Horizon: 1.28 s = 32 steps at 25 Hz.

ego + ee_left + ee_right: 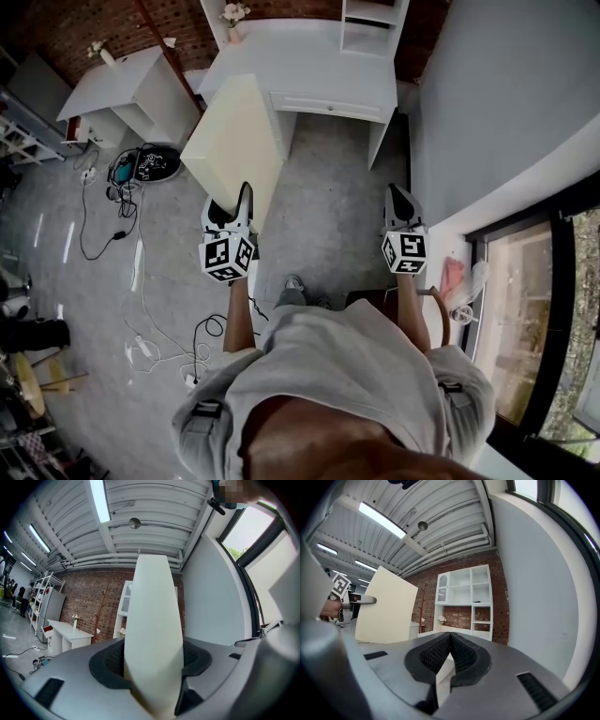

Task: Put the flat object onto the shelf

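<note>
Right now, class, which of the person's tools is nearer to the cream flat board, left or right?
Left. The left tool grips the flat board by its near edge, touching it. The right tool, shut and empty, is off to the board's right, apart from it.

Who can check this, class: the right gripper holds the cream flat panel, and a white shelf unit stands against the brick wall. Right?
No: the left gripper holds the cream flat panel, as the left gripper view shows; the right gripper is shut, empty. The white shelf unit does stand against the brick wall.
</note>
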### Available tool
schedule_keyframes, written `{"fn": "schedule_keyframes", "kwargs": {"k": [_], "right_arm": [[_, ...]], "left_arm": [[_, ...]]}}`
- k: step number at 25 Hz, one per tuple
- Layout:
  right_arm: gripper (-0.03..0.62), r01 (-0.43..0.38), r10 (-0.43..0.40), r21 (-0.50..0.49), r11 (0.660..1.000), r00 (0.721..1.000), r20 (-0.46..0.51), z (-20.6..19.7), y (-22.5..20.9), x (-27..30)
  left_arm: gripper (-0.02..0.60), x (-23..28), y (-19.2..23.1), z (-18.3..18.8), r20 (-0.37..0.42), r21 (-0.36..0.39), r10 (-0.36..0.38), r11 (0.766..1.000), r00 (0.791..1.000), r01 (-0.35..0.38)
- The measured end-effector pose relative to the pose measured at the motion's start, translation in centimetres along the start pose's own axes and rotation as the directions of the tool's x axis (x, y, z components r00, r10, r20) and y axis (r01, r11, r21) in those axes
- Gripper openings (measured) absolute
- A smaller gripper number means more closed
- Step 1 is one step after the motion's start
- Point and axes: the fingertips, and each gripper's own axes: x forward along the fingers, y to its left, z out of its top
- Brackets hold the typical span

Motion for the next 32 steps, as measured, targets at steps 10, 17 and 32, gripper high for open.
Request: {"fn": "schedule_keyframes", "kwargs": {"k": [10,17,32], "right_arm": [[0.028,0.028,-0.028,-0.001,1.000,0.999,-0.017,-0.9,-1.7,4.2],[0.028,0.078,-0.078,0.001,0.997,0.997,-0.010,0.1,-3.3,10.0],[0.028,0.112,-0.112,-0.034,0.993,0.994,0.013,4.3,-1.8,26.1]], "left_arm": [[0.275,6.3,0.6,-0.8,-0.003,-0.003,-0.039,0.999,0.999,0.039],[0.275,13.2,2.4,-1.7,-0.020,-0.017,-0.085,0.996,0.996,0.085],[0.275,28.2,11.1,-0.1,0.007,-0.052,-0.130,0.990,0.991,0.131]]}}
